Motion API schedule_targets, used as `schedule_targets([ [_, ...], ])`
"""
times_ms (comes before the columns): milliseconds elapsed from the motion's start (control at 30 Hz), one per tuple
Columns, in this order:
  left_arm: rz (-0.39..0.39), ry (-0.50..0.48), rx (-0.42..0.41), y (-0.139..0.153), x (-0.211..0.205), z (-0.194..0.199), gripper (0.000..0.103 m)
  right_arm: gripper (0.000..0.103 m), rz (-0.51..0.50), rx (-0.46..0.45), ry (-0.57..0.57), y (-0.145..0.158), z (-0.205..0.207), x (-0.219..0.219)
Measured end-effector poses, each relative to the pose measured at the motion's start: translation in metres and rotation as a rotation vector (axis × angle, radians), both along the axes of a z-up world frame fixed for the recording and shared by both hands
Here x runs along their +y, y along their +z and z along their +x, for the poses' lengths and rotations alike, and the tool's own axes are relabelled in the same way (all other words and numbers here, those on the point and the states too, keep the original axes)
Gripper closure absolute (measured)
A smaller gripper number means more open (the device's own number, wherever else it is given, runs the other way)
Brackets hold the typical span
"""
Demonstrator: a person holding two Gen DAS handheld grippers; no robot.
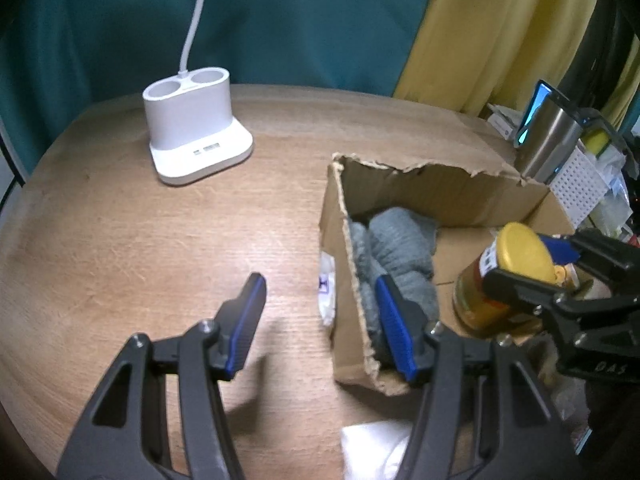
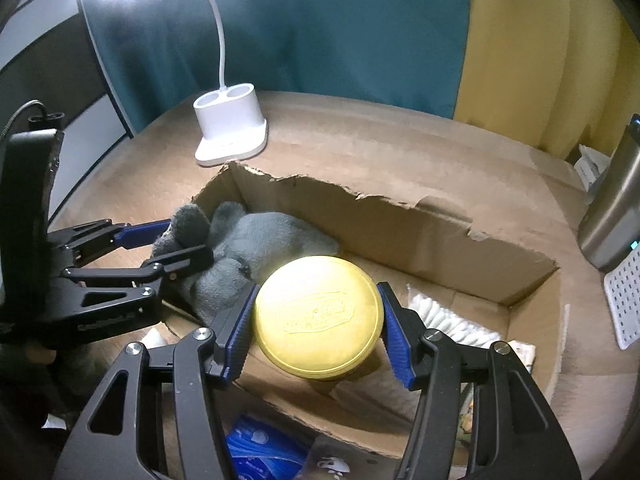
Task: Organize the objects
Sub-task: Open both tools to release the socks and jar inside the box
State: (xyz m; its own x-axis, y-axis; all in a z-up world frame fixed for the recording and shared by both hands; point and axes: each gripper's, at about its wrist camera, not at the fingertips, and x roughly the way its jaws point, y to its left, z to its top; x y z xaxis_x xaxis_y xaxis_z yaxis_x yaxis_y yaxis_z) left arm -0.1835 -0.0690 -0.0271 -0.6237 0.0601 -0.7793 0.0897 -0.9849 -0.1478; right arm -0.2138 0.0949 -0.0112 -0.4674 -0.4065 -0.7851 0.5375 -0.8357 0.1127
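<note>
A: A round wooden desk (image 1: 160, 260) stands before teal and yellow curtains, with a white lamp base (image 1: 196, 136) at its far left.

B: And the torn cardboard box (image 2: 400, 236)?

A: Right of the lamp, with a grey plush toy (image 2: 256, 244) in its left end.

B: The fingers?

A: The right gripper (image 2: 318, 322) clamps the yellow lid of a jar (image 2: 318, 316) over the box. The left gripper (image 1: 320, 320) is parted and empty, straddling the box's left wall, one finger seemingly against the toy.
</note>
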Motion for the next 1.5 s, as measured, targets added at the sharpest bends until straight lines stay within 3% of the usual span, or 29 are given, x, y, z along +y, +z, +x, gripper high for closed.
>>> schedule_targets([
  [533,0.027,-0.008,0.036,0.013,0.003,0.011,0.045,0.042,0.043,-0.025,-0.005,-0.012,0.005,-0.009],
  [667,0.029,-0.004,0.052,0.018,0.003,0.016,0.045,0.028,0.037,-0.006,-0.008,-0.006,0.008,-0.007],
  [1500,0.022,-0.041,0.089,0.036,0.027,0.048,0.043,0.028,0.003,0.072,-0.072,0.023,0.047,0.027],
])
